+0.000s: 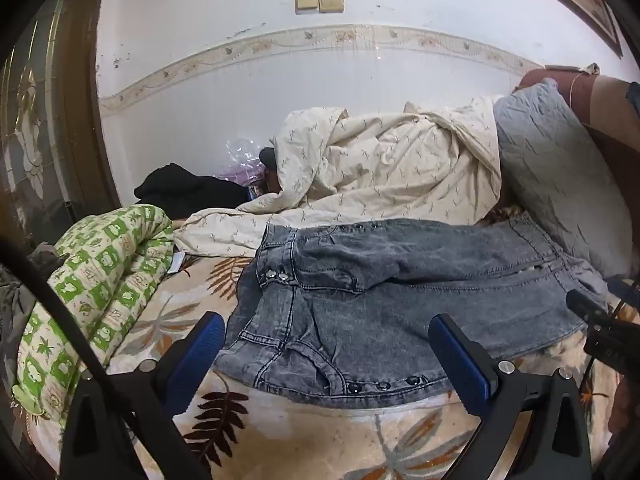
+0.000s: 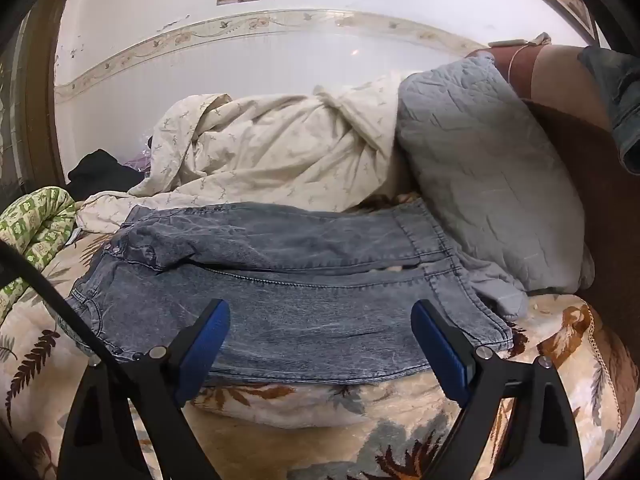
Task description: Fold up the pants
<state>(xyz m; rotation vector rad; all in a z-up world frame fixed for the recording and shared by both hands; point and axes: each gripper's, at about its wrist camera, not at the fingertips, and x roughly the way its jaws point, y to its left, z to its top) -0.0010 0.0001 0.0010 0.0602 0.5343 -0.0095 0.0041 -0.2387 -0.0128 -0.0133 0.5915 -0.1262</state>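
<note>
The grey jeans (image 1: 400,292) lie stretched sideways across the leaf-patterned blanket (image 1: 304,432) on the bed, waistband to the left, leg hems to the right, one leg laid alongside the other. A row of studs runs along the near edge by the waistband. The left gripper (image 1: 326,344) hangs over the waist end — jaws spread wide, blue pads clear of the denim, nothing between them but air above the cloth. Over on the other side, the right gripper (image 2: 320,340) hovers above the near leg, toward the hems, jaws just as wide and gripping nothing. Behind the jeans a rumpled cream duvet (image 1: 380,168) is heaped against the wall, touching the far edge of the denim. A grey quilted pillow (image 2: 488,168) leans at the right — its lower corner rests just beside the hems. At the left lies a rolled green-patterned quilt (image 1: 100,280), with dark clothing (image 1: 188,188) behind it.
</note>
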